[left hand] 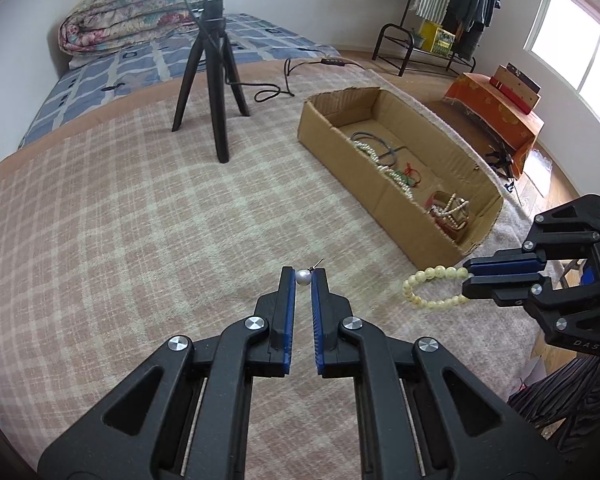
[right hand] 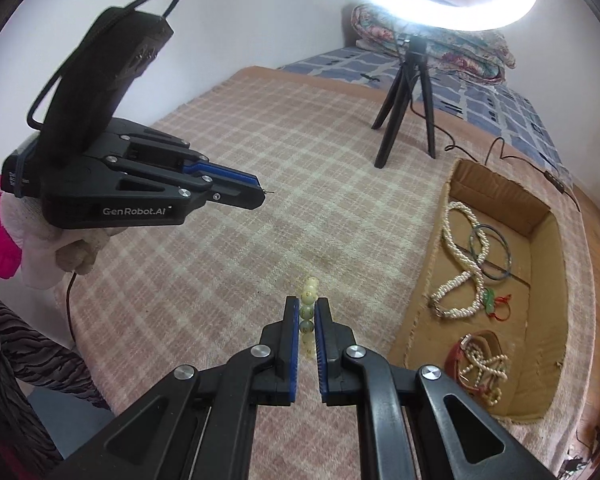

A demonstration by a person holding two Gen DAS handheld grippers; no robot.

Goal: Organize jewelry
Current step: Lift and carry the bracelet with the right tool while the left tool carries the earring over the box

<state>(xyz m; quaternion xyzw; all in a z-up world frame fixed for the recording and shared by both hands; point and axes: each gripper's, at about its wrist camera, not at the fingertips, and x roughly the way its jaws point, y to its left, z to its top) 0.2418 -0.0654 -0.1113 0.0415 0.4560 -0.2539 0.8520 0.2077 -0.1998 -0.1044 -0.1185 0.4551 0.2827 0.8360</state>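
The cardboard box (right hand: 540,236) holds pearl necklaces (right hand: 466,256) (plus bangles); left gripper (left hand: 303,277) clamps a pearl earring (left hand: 303,276), right gripper (right hand: 307,312) a bead bracelet (left hand: 432,289).

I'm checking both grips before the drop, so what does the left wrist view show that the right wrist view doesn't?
Only the left wrist view: the pearl earring pinched in the left hand-held gripper, the yellow bead bracelet seen as a full loop, and the clothes rack.

Only the right wrist view: the gloved hand carrying the left hand-held gripper, and the bracelet edge-on between the right hand-held gripper pads.

Both: the cardboard box holding the pearl necklace, the tripod, the plaid blanket.
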